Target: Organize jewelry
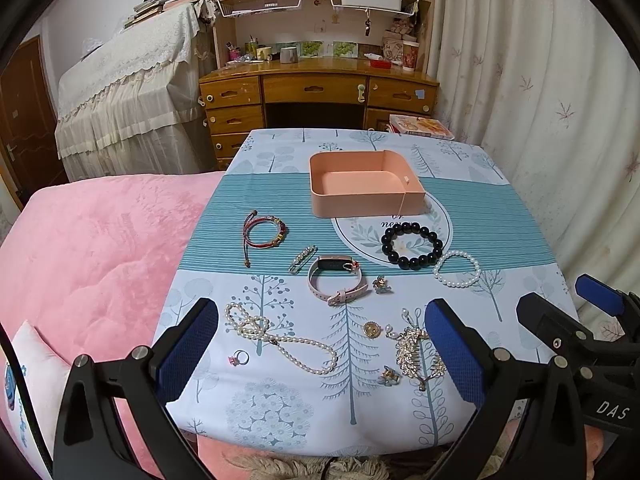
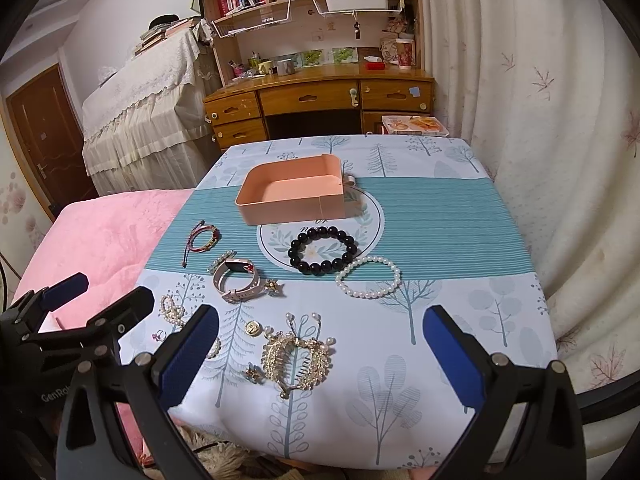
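An empty pink box (image 1: 364, 188) (image 2: 292, 196) stands at the far middle of the table. In front of it lie a red cord bracelet (image 1: 264, 232), a black bead bracelet (image 1: 412, 246) (image 2: 323, 251), a white pearl bracelet (image 1: 457, 269) (image 2: 368, 277), a pink watch (image 1: 336, 282) (image 2: 239, 278), a pearl hair clip (image 1: 303, 259), a pearl necklace (image 1: 280, 338), a ring (image 1: 239, 358), a gold hair comb (image 1: 414, 350) (image 2: 298, 356) and small brooches. My left gripper (image 1: 320, 352) and right gripper (image 2: 320, 356) are both open and empty, above the table's near edge.
A tree-print cloth (image 1: 480, 216) covers the table. A pink bed (image 1: 88, 248) lies to the left. A wooden desk (image 1: 316, 88) with shelves stands behind, a curtain (image 1: 540, 80) on the right. The right gripper's fingers (image 1: 600, 292) show at the left view's right edge.
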The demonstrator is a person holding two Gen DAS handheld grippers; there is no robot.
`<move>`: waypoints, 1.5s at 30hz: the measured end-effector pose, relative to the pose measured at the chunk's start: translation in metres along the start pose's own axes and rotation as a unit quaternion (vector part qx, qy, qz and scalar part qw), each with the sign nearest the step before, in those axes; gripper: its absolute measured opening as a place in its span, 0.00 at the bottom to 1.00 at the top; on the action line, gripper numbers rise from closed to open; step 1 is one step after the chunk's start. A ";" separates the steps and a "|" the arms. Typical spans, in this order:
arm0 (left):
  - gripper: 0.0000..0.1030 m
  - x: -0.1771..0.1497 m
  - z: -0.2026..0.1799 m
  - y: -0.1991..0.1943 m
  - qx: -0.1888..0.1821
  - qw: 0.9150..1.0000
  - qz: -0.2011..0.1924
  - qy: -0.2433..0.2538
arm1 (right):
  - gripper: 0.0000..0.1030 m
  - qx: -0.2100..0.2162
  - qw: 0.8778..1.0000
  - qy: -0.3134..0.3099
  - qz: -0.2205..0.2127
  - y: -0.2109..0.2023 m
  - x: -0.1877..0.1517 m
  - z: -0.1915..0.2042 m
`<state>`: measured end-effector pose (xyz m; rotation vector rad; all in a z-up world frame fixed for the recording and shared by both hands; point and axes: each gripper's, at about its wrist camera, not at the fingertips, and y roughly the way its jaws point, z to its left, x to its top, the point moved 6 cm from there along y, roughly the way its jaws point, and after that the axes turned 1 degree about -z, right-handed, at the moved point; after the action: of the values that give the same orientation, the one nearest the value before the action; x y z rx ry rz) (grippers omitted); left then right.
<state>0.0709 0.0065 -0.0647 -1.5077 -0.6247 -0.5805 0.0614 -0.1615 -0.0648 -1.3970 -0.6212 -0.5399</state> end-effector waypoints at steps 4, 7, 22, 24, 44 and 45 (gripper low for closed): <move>0.99 0.001 -0.001 0.000 0.001 1.000 0.000 0.000 | 0.99 0.001 1.000 0.001 0.001 -0.002 0.000 -0.002; 0.99 0.001 0.000 0.000 0.000 1.000 0.001 0.000 | 0.99 0.001 1.000 0.001 0.001 -0.002 0.000 -0.002; 0.99 0.000 0.000 0.002 0.001 1.000 0.003 0.001 | 0.99 0.003 1.000 0.002 0.002 -0.001 0.000 -0.003; 0.99 0.001 -0.001 0.002 0.001 1.000 0.002 0.000 | 0.99 0.005 1.000 0.001 0.002 0.002 -0.002 0.002; 0.99 0.006 -0.006 0.030 -0.034 0.998 0.051 0.029 | 0.99 0.000 1.000 -0.013 0.000 0.015 0.000 0.008; 0.99 0.010 -0.006 0.033 -0.035 0.997 0.057 0.034 | 0.98 0.000 1.000 -0.014 0.002 0.018 0.004 0.008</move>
<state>0.1011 0.0003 -0.0812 -1.5707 -0.4671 -0.5694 0.0756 -0.1522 -0.0745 -1.4082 -0.6411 -0.5179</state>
